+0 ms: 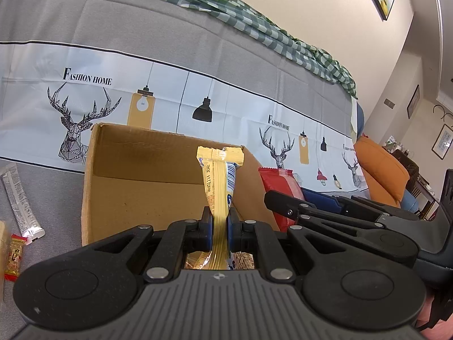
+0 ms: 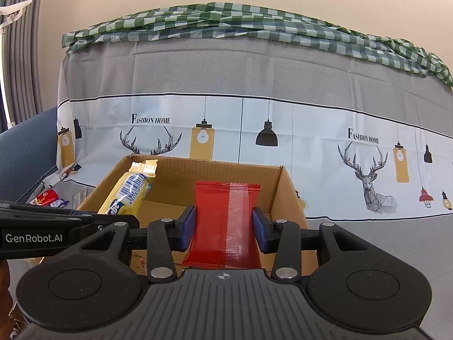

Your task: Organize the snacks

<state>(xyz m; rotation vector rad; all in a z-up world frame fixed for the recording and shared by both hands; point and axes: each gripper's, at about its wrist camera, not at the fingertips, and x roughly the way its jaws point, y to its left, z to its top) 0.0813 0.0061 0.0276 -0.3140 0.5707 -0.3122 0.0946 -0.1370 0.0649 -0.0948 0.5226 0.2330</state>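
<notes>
My left gripper [image 1: 219, 228] is shut on a yellow snack packet [image 1: 219, 187] and holds it upright over the near edge of an open cardboard box [image 1: 136, 164]. My right gripper [image 2: 223, 226] is shut on a red snack packet [image 2: 223, 221] and holds it over the same box [image 2: 291, 195]. In the right wrist view the yellow packet [image 2: 127, 192] and the left gripper's arm show at the box's left side. In the left wrist view the red packet [image 1: 279, 189] and the right gripper show to the right of the box.
The box sits on a grey sofa seat covered by a deer-print cloth [image 1: 70, 104]. Loose snacks lie left of the box: a silver packet [image 1: 19, 204] and a small red one [image 1: 14, 255]. More small snacks [image 2: 51, 198] lie at the left in the right wrist view.
</notes>
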